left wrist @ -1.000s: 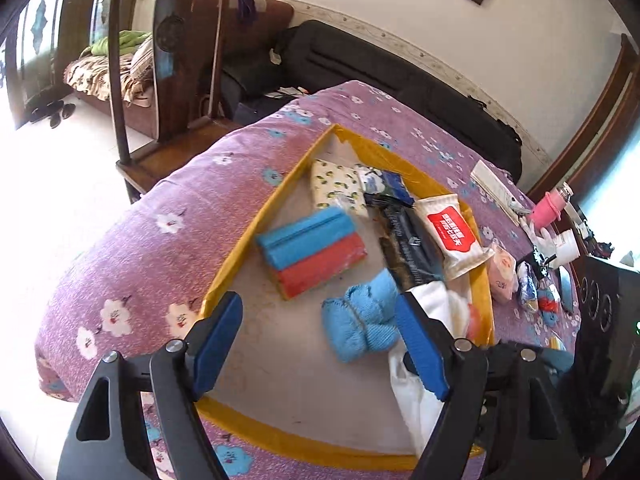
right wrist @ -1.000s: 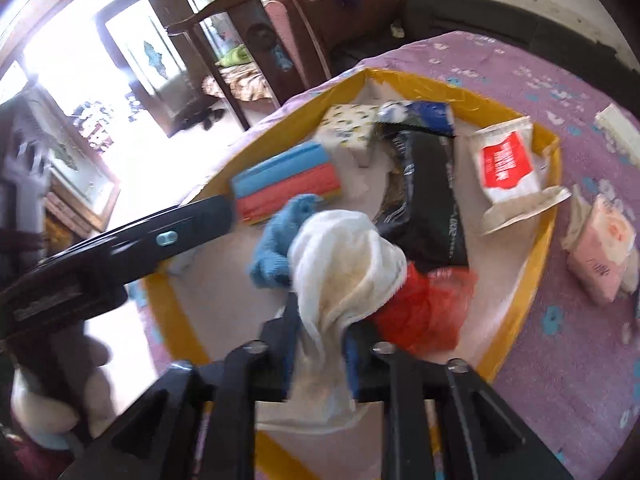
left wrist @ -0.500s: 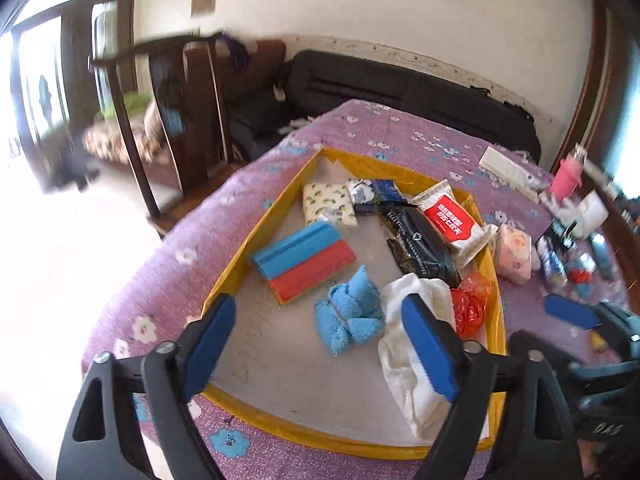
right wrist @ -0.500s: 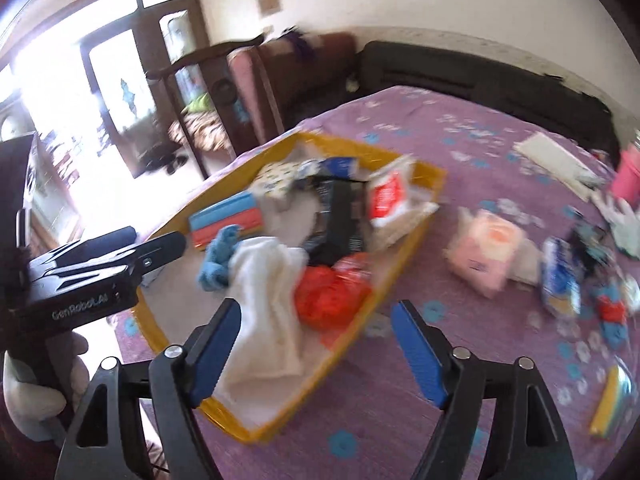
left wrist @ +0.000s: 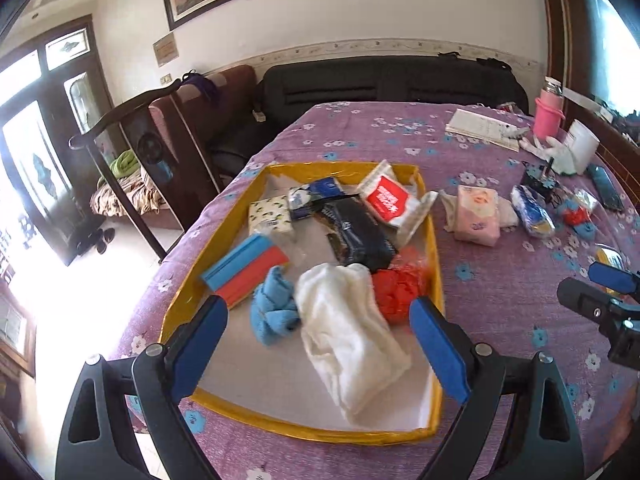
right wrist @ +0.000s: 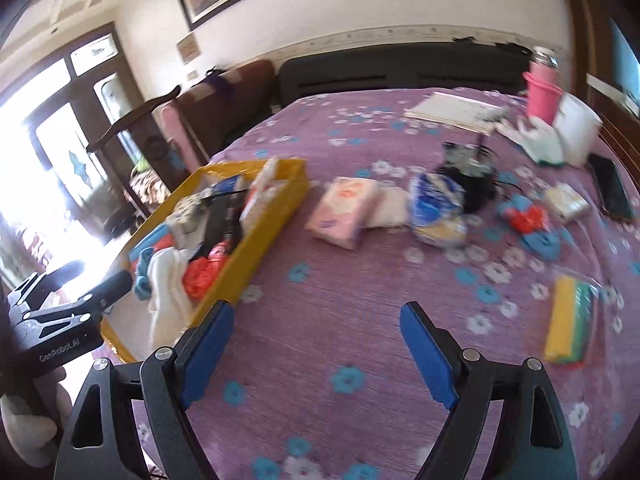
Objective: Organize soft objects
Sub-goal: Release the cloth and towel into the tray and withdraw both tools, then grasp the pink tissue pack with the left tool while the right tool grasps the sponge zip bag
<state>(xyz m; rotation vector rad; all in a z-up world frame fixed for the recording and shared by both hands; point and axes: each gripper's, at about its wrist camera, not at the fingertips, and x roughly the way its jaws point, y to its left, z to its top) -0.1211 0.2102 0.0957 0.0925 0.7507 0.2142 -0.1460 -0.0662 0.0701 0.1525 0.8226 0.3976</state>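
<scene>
A yellow-rimmed tray [left wrist: 435,248] on the purple floral cloth holds a white towel [left wrist: 348,332], a blue cloth [left wrist: 274,312], a red mesh item [left wrist: 400,286], a blue-and-red sponge block [left wrist: 244,270] and several packets. My left gripper [left wrist: 318,350] is open and empty above the tray's near end. My right gripper [right wrist: 316,354] is open and empty over bare cloth right of the tray [right wrist: 248,256]. A pink tissue pack [right wrist: 346,212], a blue-and-yellow pack [right wrist: 436,210] and a yellow-green sponge pack [right wrist: 570,320] lie on the cloth.
A pink bottle [left wrist: 548,110], a white cup [left wrist: 582,146], a notebook [left wrist: 486,128] and a phone [left wrist: 608,188] stand at the far right. A dark wooden chair [left wrist: 132,152] and a black sofa [left wrist: 384,84] are beyond the table.
My right gripper let go of the white towel in the tray, opened, and swung right over the cloth. My left gripper pulled back and up from the tray.
</scene>
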